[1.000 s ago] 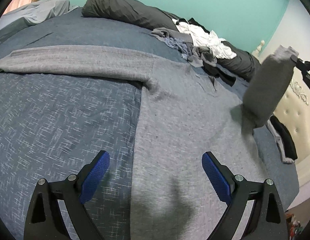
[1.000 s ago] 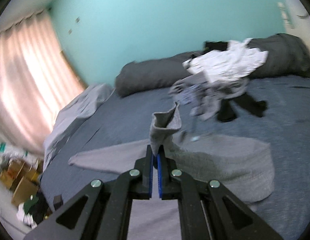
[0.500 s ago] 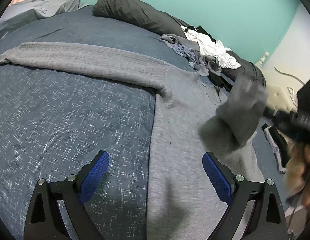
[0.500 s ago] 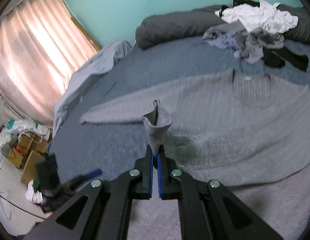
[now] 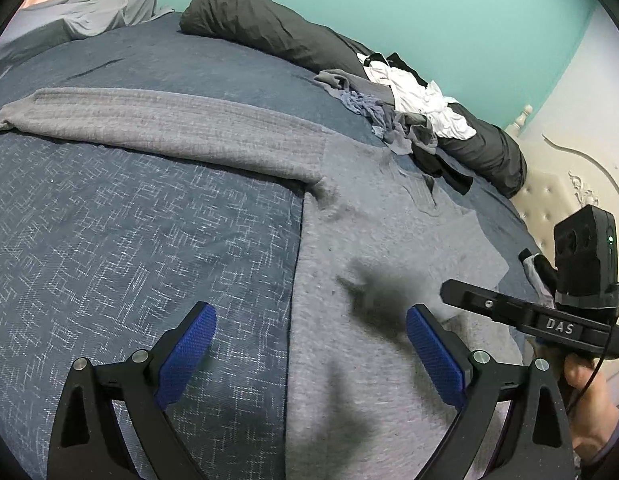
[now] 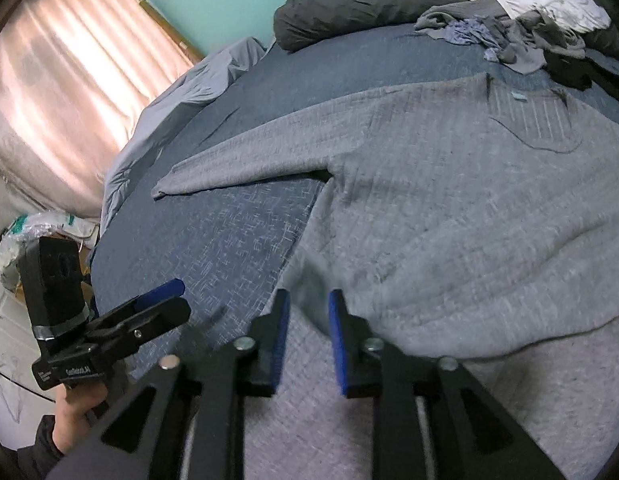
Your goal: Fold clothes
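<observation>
A grey knit sweater lies flat on the blue bedspread. Its left sleeve stretches out to the left; its right sleeve is folded across the body. My left gripper is open and empty, hovering over the sweater's left side edge. My right gripper is partly open and empty, just above the folded sleeve's cuff near the sweater's left edge. The right gripper's body shows in the left wrist view, and the left gripper in the right wrist view.
A pile of unfolded clothes lies at the head of the bed against dark pillows. A light grey sheet is bunched at the bed's far left. A curtain and floor clutter lie beyond the bed.
My right gripper carried the right sleeve's cuff across the sweater's body, laid it down and opened. My left gripper stayed open and drifted slightly.
</observation>
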`<state>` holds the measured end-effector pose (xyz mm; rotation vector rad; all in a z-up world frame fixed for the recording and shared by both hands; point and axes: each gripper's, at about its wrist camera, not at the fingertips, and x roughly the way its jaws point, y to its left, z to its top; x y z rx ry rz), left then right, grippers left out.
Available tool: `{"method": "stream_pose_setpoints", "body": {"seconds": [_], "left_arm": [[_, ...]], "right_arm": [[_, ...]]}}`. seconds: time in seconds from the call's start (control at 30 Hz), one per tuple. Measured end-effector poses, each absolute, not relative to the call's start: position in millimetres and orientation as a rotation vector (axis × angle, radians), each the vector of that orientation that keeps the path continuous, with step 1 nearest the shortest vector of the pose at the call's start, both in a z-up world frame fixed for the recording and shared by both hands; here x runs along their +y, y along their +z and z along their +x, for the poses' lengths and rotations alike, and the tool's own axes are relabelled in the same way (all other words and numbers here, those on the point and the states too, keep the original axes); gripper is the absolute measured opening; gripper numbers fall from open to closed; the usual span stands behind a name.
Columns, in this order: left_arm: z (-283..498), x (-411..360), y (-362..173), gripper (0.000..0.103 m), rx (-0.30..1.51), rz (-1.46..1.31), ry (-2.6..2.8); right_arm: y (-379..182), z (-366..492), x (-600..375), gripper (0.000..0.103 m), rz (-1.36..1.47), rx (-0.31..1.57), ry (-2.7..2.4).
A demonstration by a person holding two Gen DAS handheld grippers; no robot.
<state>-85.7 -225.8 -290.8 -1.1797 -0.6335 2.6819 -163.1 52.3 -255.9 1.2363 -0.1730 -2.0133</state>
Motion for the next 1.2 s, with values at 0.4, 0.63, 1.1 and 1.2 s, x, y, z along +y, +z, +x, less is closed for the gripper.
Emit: {"method": "stream_pose_setpoints", "body": {"seconds": [0.4, 0.63, 1.1, 1.2], "left_arm": [[-99.9, -203.0, -297.5, 0.099, -0.54, -1.231, 2.648], [-116.5, -179.2, -312.8, 0.099, -0.417, -1.331, 2.625], [-128.4, -162.6, -331.0, 0.1, -0.339, -1.427, 2.601], [-129.4, -161.3, -332.8, 0.1, -0.333, -1.433, 2.599]], "right_arm": [[-249.1, -197.0, 193.6, 0.045, 1.291, -0.011, -2.406], [-265.4, -221.0, 312.8, 0.045, 1.444, -0.079, -2.662], [-303.9, -274.9, 344.5, 0.047, 1.54, -0.148, -2.624], [-310.7, -286.5, 339.9, 0.047, 1.531, -0.125, -2.637]]}}
